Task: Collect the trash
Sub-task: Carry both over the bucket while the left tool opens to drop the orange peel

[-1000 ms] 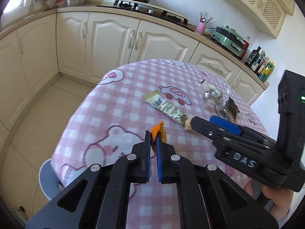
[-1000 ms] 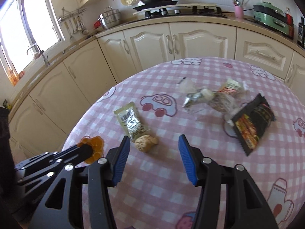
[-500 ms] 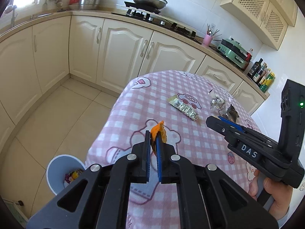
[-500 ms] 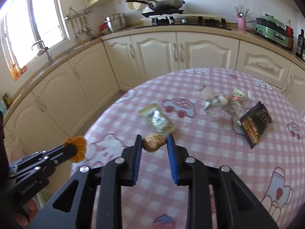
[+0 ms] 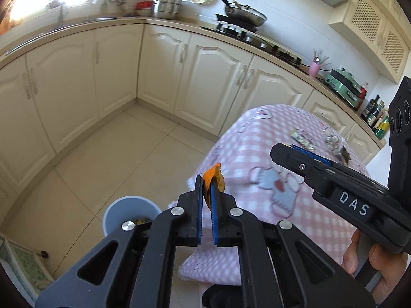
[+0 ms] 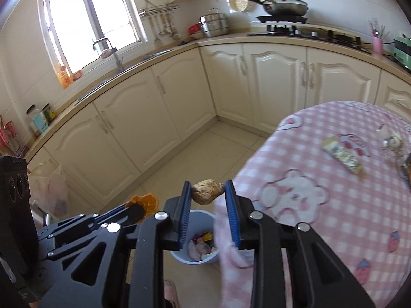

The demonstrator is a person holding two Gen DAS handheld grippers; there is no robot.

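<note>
My left gripper is shut on an orange peel, which also shows in the right wrist view. My right gripper is shut on a brown crumpled lump. Both are held off the table's left edge, above the floor. A pale blue bin stands on the floor below; in the right wrist view it holds several scraps. A green wrapper, a clear wrapper and a dark packet lie on the pink checked tablecloth.
Cream cabinets run along the far wall and the left. A white plastic bag hangs by the left cabinets. The right gripper's body crosses the left wrist view at the right. Tiled floor lies between table and cabinets.
My right gripper shut on the brown lump and lifted it off the table. Both grippers swung left, off the table edge and over the floor, bringing the blue bin into view below.
</note>
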